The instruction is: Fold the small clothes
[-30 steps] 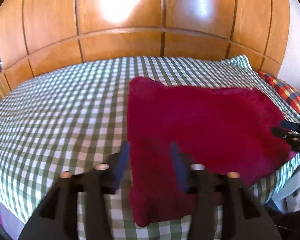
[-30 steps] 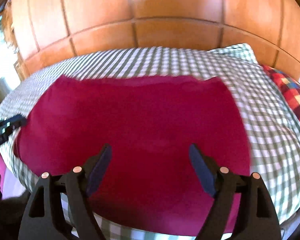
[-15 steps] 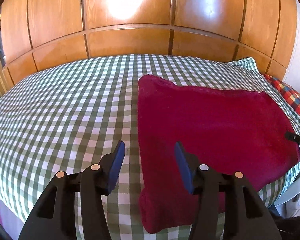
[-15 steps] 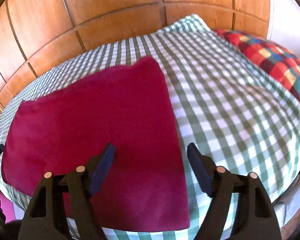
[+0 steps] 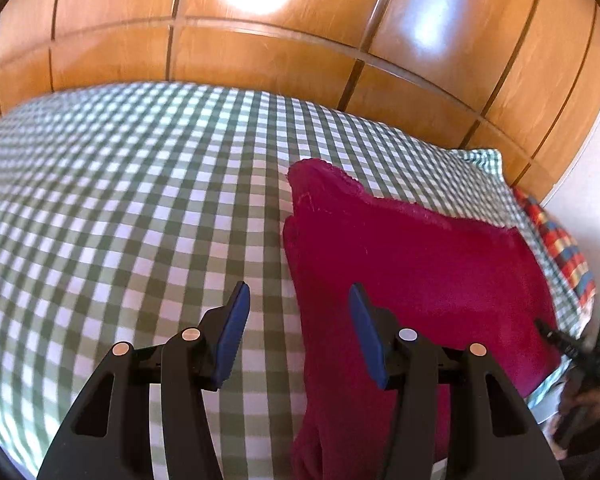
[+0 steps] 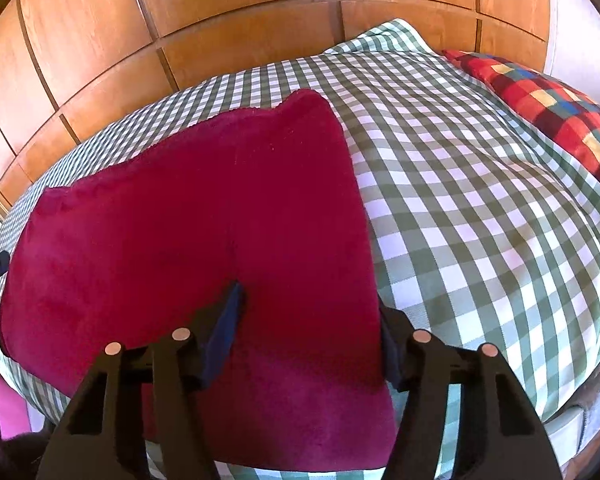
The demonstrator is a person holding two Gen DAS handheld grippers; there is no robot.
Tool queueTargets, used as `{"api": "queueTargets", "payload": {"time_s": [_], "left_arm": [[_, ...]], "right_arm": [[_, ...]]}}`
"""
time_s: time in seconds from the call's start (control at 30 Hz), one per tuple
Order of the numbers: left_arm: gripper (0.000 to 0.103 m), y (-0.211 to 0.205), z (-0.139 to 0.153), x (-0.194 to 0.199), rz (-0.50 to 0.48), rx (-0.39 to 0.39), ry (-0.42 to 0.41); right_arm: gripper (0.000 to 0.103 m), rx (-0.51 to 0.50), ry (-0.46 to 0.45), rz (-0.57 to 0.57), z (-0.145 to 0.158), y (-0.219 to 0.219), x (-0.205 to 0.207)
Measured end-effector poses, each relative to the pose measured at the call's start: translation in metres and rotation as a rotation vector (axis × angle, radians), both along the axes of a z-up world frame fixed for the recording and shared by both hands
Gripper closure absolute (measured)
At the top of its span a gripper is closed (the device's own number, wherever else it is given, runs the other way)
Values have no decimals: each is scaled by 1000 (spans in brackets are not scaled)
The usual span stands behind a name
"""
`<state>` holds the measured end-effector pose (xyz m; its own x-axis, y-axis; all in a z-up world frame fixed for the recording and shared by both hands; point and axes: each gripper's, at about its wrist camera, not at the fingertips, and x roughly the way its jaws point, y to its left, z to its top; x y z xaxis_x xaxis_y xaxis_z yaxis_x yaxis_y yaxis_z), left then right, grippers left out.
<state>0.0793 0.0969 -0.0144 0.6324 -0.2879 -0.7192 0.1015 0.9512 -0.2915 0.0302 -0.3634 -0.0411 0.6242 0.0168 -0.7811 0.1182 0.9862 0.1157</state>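
A dark red fleece garment (image 5: 412, 280) lies spread flat on the green-checked bed; it also shows in the right wrist view (image 6: 204, 240). My left gripper (image 5: 298, 320) is open and empty, astride the garment's left edge, one finger over the checked cover, one over the red cloth. My right gripper (image 6: 312, 320) is open, low over the garment's near right corner; its left fingertip (image 6: 230, 312) presses on the cloth and its right finger sits at the cloth's right edge. The right gripper's tip shows at the far right of the left wrist view (image 5: 572, 352).
The green-checked bed cover (image 5: 120, 220) fills both views (image 6: 480, 220). A red, blue and yellow checked pillow (image 6: 548, 108) lies at the right end. A wooden panelled wall (image 5: 260, 40) stands behind the bed. The bed's near edge runs just below the grippers.
My left gripper has shifted left off the garment, now straddling its left edge. My right gripper has swung right and dropped onto the garment's near right corner.
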Motion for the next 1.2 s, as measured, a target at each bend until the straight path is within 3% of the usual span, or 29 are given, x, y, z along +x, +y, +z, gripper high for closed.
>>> {"api": "queueTargets", "payload": {"time_s": [0.13,0.23,0.33,0.4,0.53,0.6,0.73,0.77,0.87,1.0,1.13,1.2], "left_arm": [[53,1,-6,17,-33,-57,28],[97,-4,-11,29,-70,-89,61],[97,-4,16,22,-67,-144,-48],[97,-7,25,24,-37,-70,-89],[97,-17,-24,57,2,118,59],[97,-24,-42,57,9,154,91],[95,-29,-32,46,40,190,67],[91,-29,-27,42,61,197,62],[86,-35,1,27,118,231,-28],[86,-50,20,5,43,189,-115],[86,-72,11,0,-34,214,-108],[86,-77,4,-3,-49,218,-88]], "right_arm": [[43,4,-1,1,-1,-1,0],[43,0,-3,2,0,0,0],[43,-7,-3,5,0,2,0],[43,-3,-3,3,-1,2,0],[43,-1,-9,5,-2,3,2],[43,4,-14,7,-3,2,1],[43,25,-18,5,-5,-2,1],[43,27,-18,5,-5,-2,2],[43,27,-13,6,-3,-2,2],[42,59,-53,-11,21,-8,7],[44,8,-85,11,38,-1,31],[58,-45,-63,5,33,4,54]]}}
